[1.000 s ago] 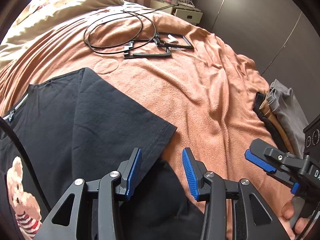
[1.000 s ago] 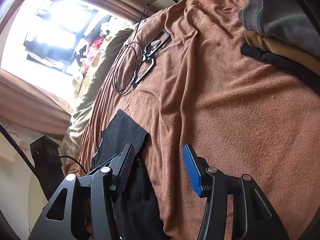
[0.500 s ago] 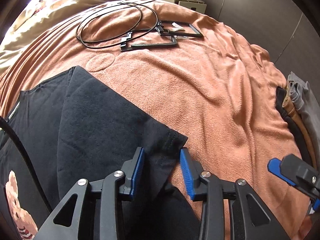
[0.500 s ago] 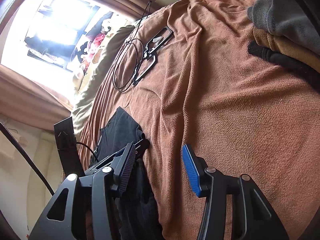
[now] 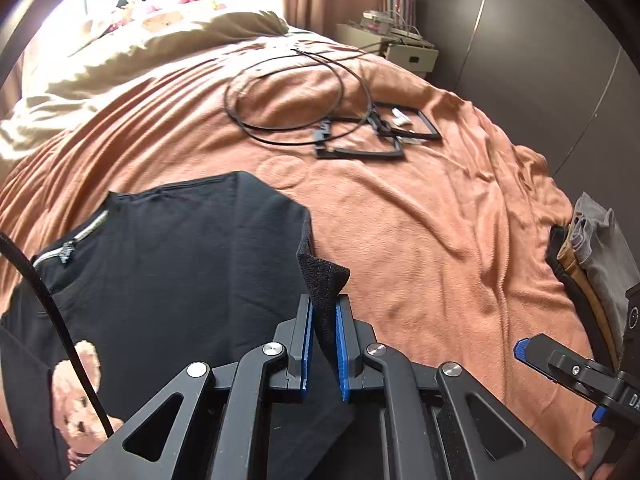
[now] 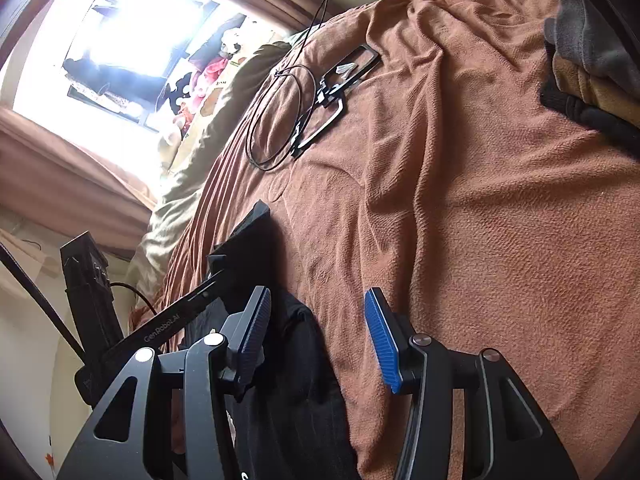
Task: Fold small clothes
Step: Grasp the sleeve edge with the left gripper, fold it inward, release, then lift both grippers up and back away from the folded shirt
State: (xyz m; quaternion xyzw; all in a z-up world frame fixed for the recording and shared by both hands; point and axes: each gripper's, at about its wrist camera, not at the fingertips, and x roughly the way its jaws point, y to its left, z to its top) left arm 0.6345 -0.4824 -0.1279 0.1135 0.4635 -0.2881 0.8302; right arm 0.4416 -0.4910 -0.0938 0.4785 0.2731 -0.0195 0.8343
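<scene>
The left gripper point(image 5: 323, 320) has just been closing, and its blue fingers point(image 5: 307, 340) now pinch the hemmed edge of a sleeve of the black T-shirt point(image 5: 172, 264) — the pinched corner sticks up above the fingertips. The rest of the shirt lies spread on the bed's orange blanket point(image 5: 420, 216), neck label showing at the left and a teddy-bear print point(image 5: 76, 392) near the lower left edge.

The right gripper point(image 6: 316, 332) hangs with its fingers point(image 6: 380, 340) spread and nothing between them — below the gap lies the shirt's edge where it meets the blanket. In the left wrist view, its tip shows at the lower right.

Farther up the bed lie a looped black cable point(image 5: 288, 96) and two black frames point(image 5: 380, 136). A stack of folded clothes point(image 5: 592, 256) sits at the blanket's right edge, and a beige duvet point(image 5: 132, 60) is bunched by the window.
</scene>
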